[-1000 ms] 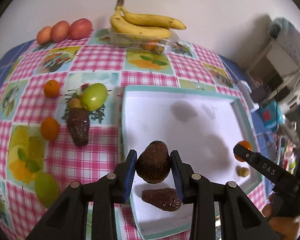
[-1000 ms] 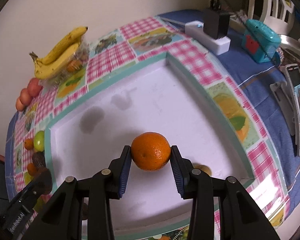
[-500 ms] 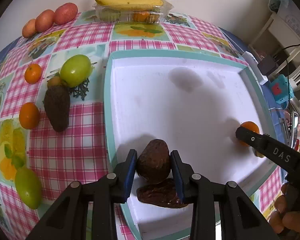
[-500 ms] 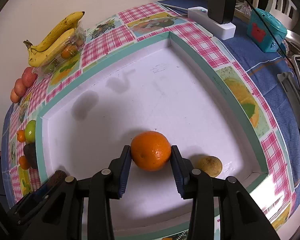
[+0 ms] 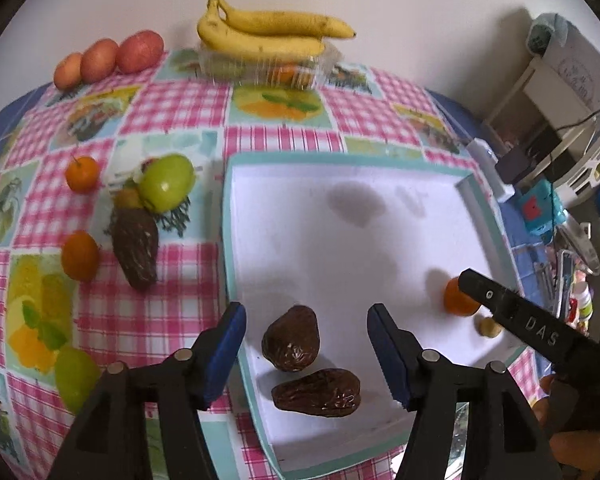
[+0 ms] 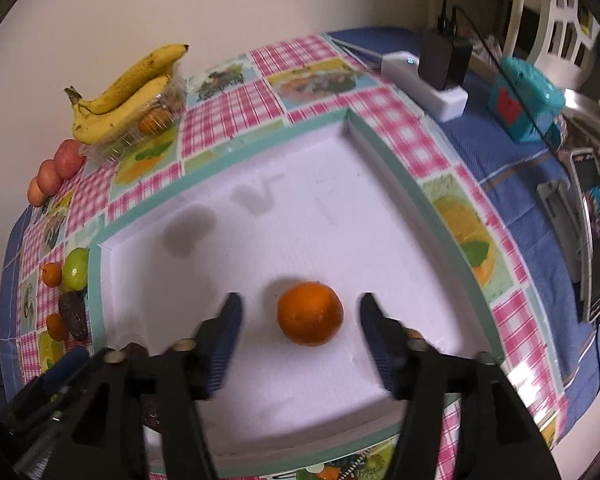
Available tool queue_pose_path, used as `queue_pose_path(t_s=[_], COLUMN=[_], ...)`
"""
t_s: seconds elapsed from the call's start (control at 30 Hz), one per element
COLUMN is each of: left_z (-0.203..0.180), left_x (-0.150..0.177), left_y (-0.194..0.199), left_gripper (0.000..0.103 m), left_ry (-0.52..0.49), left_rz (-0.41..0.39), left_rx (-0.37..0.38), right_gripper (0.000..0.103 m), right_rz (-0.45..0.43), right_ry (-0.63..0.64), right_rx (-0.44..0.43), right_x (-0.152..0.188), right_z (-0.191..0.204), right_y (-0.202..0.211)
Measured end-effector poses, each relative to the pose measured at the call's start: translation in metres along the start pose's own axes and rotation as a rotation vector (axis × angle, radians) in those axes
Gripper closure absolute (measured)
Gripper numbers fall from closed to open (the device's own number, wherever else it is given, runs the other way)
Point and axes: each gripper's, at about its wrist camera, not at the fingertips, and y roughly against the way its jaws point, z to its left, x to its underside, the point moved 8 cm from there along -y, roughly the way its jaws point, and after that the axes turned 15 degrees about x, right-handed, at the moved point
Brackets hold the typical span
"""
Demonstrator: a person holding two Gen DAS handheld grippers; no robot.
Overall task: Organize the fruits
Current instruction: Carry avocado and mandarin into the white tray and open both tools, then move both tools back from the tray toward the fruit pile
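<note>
Both grippers' fingers have spread, releasing avocado (image 5: 291, 338) and orange (image 6: 310, 313) in tray (image 6: 384, 148)

Left gripper (image 5: 306, 350): its jaws are standing wide apart, gripping nothing, with the blue-padded fingertips (image 5: 228, 344) spread to either side and pointing forward and downward. Right gripper (image 6: 300, 334): its jaws are likewise standing wide apart and gripping nothing, the blue pads (image 6: 225, 334) facing each other across a broad gap. In the left wrist view one black finger of the right gripper (image 5: 512, 314) is reaching in from the right side, lettered "DAS". Part of a hand (image 5: 572, 444) is showing at the lower right edge, beneath that finger.
</note>
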Motion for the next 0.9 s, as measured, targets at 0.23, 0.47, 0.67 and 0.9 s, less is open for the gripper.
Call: queue_pose_path(t_s=[0.23,0.47,0.67,0.9], left_z=[0.038,0.12,0.182,0.225], left_x=[-0.013,-0.005,0.008,0.025], left_y=[0.033,0.079,0.121,0.163], left_gripper=[0.005,0.0,0.0,0.0], left_ry=[0.1,0.261,0.448,0.593], left_rz=[-0.069,-0.121,-0.203,-0.298], left_rx=[-0.119,-0.318,-0.36,-0.367], right_gripper=[0.028,0.012,0.008,0.008], right_rz=[-0.005,-0.024,-0.076,-0.098], right_ry=[0.016,0.068,0.161,0.261], right_rx=[0.035,-0.01,-0.061,-0.106], right_x=[0.002,0.011,0.024,0.045], right_z=[0.005,0.049,0.106,0.156], right_y=[0.004,0.016,0.032,0.044])
